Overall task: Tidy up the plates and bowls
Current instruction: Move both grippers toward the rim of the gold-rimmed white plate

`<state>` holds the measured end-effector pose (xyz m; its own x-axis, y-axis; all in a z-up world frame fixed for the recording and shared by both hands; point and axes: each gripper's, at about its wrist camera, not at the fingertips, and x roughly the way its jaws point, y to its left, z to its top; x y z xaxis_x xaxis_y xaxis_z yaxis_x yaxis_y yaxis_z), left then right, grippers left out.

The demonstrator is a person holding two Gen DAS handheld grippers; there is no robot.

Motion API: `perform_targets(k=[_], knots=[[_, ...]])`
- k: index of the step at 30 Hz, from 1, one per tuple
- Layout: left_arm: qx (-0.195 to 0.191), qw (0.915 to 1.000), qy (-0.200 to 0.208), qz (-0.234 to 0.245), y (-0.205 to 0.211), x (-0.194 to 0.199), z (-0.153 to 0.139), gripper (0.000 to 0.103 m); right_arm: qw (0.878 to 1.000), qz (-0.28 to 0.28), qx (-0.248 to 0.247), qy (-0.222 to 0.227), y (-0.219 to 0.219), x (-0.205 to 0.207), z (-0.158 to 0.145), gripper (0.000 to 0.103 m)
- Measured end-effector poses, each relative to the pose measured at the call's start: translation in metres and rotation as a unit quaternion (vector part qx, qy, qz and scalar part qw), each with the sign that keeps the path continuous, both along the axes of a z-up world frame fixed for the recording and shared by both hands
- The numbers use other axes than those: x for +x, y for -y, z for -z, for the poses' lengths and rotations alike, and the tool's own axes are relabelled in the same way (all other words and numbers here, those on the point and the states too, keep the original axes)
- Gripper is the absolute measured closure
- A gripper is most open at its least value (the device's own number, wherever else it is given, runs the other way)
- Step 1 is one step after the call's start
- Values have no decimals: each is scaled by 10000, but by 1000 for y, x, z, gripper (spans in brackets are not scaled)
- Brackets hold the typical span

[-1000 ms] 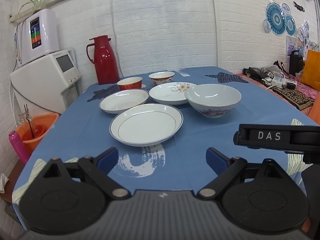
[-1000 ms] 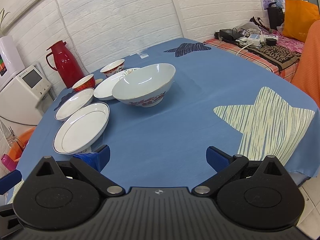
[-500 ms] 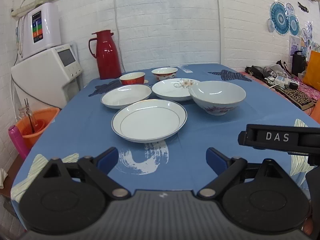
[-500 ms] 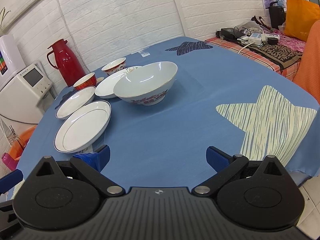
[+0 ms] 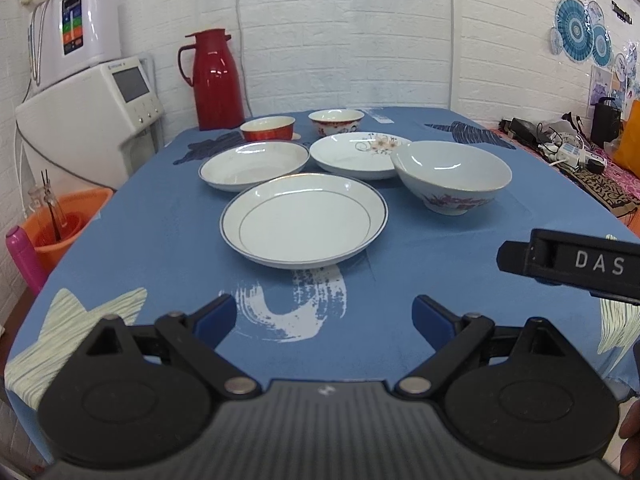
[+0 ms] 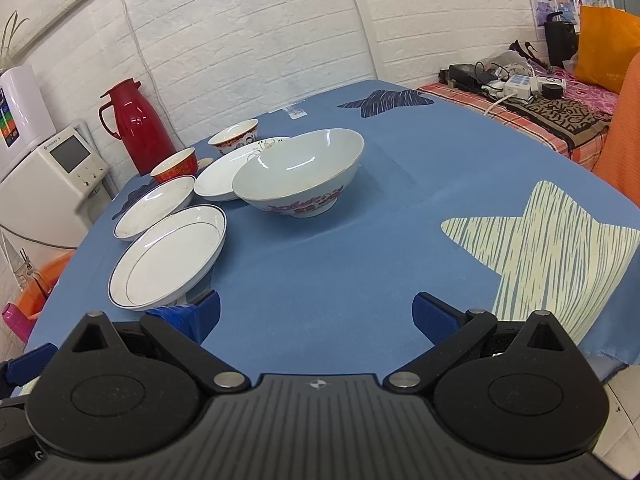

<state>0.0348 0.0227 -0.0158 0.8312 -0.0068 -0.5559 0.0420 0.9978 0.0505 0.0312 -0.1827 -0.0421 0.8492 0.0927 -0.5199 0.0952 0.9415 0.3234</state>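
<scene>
Over the blue-clothed table [image 5: 160,240], the left wrist view has the left gripper [image 5: 324,316] spread wide and empty, hovering short of the rimmed plate [image 5: 304,220]. Behind it sit two more plates [image 5: 256,164], a big white bowl [image 5: 452,176] and two small red bowls [image 5: 268,128]. Across on the right wrist view, the right gripper [image 6: 316,312] gapes empty too, the big bowl [image 6: 300,172] well ahead, the rimmed plate [image 6: 168,256] left.
</scene>
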Motion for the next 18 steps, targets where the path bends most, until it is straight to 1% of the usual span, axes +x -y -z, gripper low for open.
perform_targets(k=[4,7,10,13,16,18], knots=[[-33,9999,-107,-25,-4,10,5,9,10000,-9,-47,-16,-2,7,1,13],[-57,9998,-188,27,-7,17,7,9,9998,-44,-65,-173,-6,16,5,13],[-36,9998,-181,-72,-18,24,2,9,9995,-101,-50,-312,-9,25,10,13],[-94,9996,-150,-201,-42,33,-12,9,9988,-175,-14,-452,-12,36,10,13],[-241,9992,-130,-295,-75,51,-29,10,9980,-297,234,-508,-12,48,6,13],[-229,9989,-252,-307,-94,71,-37,10,9968,-472,393,-509,-15,58,2,13]])
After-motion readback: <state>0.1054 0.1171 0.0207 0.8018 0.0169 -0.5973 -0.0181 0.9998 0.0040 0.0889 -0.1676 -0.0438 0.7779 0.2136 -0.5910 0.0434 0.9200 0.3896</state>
